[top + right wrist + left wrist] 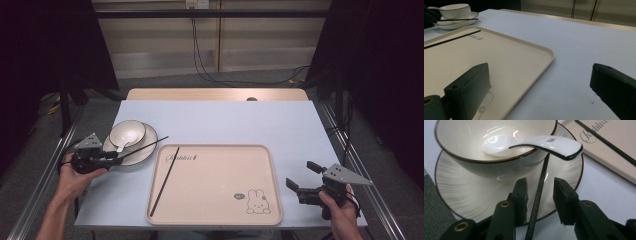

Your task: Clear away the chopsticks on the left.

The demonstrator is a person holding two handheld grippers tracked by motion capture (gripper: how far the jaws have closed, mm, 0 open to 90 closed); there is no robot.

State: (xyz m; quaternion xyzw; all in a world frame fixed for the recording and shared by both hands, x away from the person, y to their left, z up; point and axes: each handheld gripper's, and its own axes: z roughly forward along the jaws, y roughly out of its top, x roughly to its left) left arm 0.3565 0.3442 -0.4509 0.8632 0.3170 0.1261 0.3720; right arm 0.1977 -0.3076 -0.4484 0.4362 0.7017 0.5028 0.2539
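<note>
Reaching over the plate (461,192), the left tool (540,191) has its jaws parted, straddling the chopstick (537,200) lying across the plate's rim beside the bowl (474,157). Best to close squarely before lifting; the right tool (301,182) waits wide open right of the tray (215,185)

Even overhead light, dark room edges, glare on the bowl (494,147), near jaws blurred, soft shadows
</note>
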